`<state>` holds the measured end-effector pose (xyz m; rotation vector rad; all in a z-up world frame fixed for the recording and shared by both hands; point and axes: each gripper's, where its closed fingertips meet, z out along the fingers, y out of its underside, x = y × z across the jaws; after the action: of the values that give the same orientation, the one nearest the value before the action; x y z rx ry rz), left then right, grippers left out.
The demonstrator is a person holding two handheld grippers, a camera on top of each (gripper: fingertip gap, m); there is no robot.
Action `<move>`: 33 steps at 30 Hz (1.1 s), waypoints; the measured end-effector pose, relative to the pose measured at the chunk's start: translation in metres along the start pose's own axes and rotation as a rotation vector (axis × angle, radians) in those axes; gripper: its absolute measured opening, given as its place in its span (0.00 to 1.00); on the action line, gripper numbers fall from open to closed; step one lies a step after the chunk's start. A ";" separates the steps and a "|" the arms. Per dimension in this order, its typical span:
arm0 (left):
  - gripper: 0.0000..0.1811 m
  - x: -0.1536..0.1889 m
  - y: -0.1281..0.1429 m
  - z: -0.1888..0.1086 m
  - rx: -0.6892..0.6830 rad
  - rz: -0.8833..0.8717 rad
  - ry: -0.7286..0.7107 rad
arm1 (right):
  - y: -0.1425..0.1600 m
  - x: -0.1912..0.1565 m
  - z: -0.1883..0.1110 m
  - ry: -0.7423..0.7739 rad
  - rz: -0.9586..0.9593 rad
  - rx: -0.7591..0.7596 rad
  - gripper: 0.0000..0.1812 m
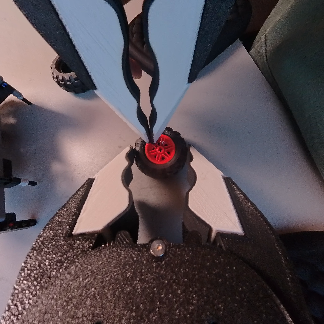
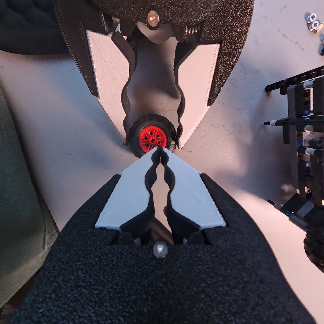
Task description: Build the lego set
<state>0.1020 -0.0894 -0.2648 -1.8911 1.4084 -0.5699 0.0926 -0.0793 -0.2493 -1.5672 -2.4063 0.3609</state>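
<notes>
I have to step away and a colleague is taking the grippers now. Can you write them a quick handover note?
Left gripper: jaws spread around the tyre of the red-hubbed wheel on the table.
Right gripper: shut, tips against the red hub.
Partly built car frame lies off to the side; a spare tyre sits farther back.
Done: frame partly assembled.
Left: wheels to mount.

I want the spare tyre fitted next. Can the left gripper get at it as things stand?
Probably not yet: the left gripper straddles the red-hubbed wheel, and the right gripper partly covers the spare tyre.
</notes>
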 end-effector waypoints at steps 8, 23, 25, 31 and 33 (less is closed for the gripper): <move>0.32 0.000 0.000 -0.001 0.006 0.001 0.004 | -0.003 0.001 0.004 0.029 -0.134 0.003 0.00; 0.32 0.001 -0.001 -0.002 0.013 0.031 -0.011 | -0.016 -0.011 -0.022 -0.072 -0.101 0.140 0.00; 0.32 -0.001 -0.003 -0.005 0.032 0.033 -0.025 | -0.015 -0.011 -0.015 -0.093 -0.070 0.134 0.00; 0.32 -0.001 -0.004 -0.006 0.044 0.037 -0.036 | 0.000 -0.010 0.001 -0.133 -0.029 -0.029 0.00; 0.31 -0.001 -0.003 -0.005 0.039 0.037 -0.033 | 0.000 -0.011 0.002 -0.132 -0.027 -0.053 0.00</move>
<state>0.1001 -0.0894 -0.2586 -1.8325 1.3979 -0.5417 0.0966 -0.0891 -0.2517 -1.5772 -2.5535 0.4097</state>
